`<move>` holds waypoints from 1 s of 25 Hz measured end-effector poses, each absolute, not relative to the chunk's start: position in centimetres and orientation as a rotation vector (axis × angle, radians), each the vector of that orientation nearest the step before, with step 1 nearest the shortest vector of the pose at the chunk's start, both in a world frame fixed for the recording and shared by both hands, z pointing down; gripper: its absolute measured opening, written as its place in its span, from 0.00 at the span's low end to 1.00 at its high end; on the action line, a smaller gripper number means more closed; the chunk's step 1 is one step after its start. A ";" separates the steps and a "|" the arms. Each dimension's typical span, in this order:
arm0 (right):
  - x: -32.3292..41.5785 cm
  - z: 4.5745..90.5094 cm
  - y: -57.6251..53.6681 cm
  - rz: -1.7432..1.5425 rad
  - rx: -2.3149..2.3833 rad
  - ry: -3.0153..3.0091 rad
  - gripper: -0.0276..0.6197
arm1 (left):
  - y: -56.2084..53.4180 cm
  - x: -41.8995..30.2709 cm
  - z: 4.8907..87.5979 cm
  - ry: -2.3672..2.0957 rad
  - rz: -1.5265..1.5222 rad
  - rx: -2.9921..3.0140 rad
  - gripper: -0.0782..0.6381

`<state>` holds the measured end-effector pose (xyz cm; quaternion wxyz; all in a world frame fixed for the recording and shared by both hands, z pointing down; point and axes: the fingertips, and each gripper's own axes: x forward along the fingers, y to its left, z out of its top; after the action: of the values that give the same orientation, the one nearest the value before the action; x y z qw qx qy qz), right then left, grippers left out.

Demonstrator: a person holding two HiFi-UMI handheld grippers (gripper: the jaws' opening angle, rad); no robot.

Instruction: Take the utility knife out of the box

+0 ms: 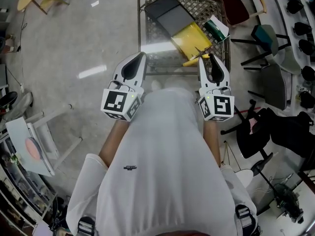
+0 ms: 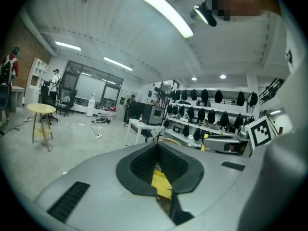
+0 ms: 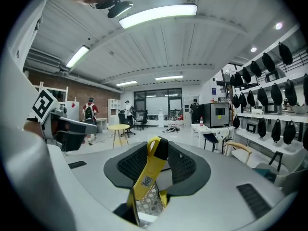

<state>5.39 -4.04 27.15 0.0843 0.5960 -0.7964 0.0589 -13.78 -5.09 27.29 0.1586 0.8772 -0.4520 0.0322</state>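
A yellow utility knife [image 3: 147,177] with a black tip stands between the jaws of my right gripper [image 3: 158,147], which is shut on it. In the head view the knife [image 1: 193,61] pokes out beside the right gripper [image 1: 203,58], above the near edge of the wire basket [image 1: 140,18]. The basket holds a dark flat box [image 1: 170,11], a yellow packet [image 1: 189,38] and a green-and-white carton [image 1: 215,27]. My left gripper [image 1: 143,54] hovers at the basket's near left corner. Its tips [image 2: 156,146] meet with nothing held, and yellow shows through the slot below.
Dark chairs [image 1: 266,38] and a red seat [image 1: 231,4] crowd the right side of the basket. A white folding frame [image 1: 29,141] lies on the floor at left. A round wooden table [image 2: 41,109], shelves and several people stand farther off in the room.
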 end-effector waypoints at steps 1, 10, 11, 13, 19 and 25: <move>5.3 27.1 -4.0 0.175 1.776 -2.379 0.23 | -5.0 -13.9 27.3 -1.296 0.092 2.506 0.11; 4.8 26.9 -4.0 0.166 1.749 -2.395 0.23 | -4.8 -14.2 27.6 -1.300 0.106 2.495 0.11; 4.7 26.8 -4.0 0.160 1.746 -2.396 0.23 | -4.8 -14.2 27.5 -1.300 0.105 2.497 0.11; 4.6 26.6 -3.8 0.148 1.738 -2.400 0.23 | -4.8 -14.1 27.5 -1.299 0.101 2.498 0.11; 4.7 26.5 -3.9 0.141 1.738 -2.395 0.23 | -4.8 -13.9 27.3 -1.294 0.089 2.502 0.11; 4.6 26.6 -3.7 0.138 1.733 -2.381 0.23 | -4.4 -13.8 27.6 -1.287 0.086 2.496 0.11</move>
<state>4.56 -3.66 26.57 0.0968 0.5851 -0.8039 0.0465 -13.78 -4.40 27.58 0.1651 0.8762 -0.4518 0.0302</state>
